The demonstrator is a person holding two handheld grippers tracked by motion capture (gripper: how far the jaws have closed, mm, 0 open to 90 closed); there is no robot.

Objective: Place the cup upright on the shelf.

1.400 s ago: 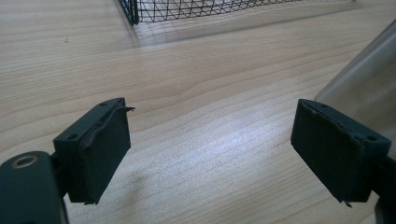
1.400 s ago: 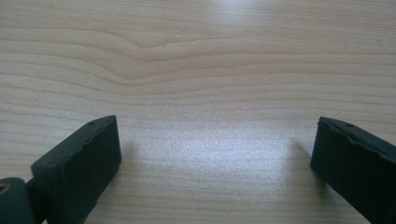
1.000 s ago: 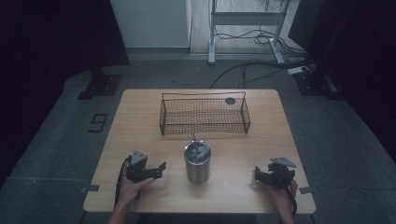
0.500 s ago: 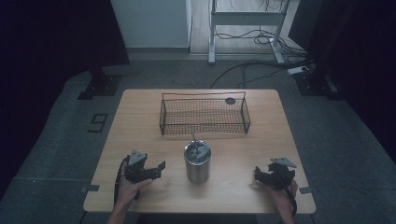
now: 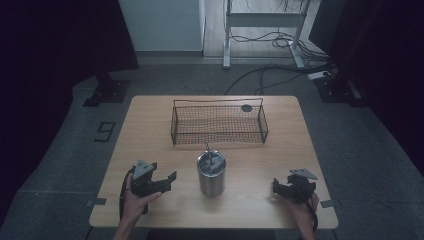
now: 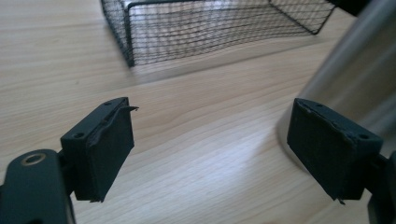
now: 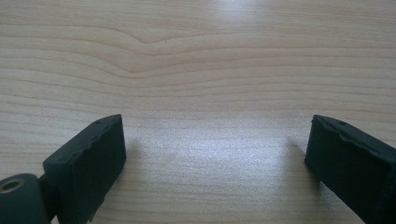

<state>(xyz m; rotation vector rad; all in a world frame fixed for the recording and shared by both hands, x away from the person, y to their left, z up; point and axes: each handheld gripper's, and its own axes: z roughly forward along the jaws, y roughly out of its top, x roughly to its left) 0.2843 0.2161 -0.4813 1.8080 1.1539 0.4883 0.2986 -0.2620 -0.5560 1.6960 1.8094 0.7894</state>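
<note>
Between the wide-open, empty grippers, left (image 5: 165, 179) and right (image 5: 284, 186), stands a steel canister (image 5: 211, 173): rigid, slick, probably heavy; grip its straight wall.

We are seeing two black grippers, the left gripper (image 5: 170, 177) and the right gripper (image 5: 276, 186), each carrying a grey three-cornered plate on top and trailing a black cable. Square black pads (image 6: 109, 151) are showing frayed edges, small screw holes and a brass-ringed hole nearby.
</note>
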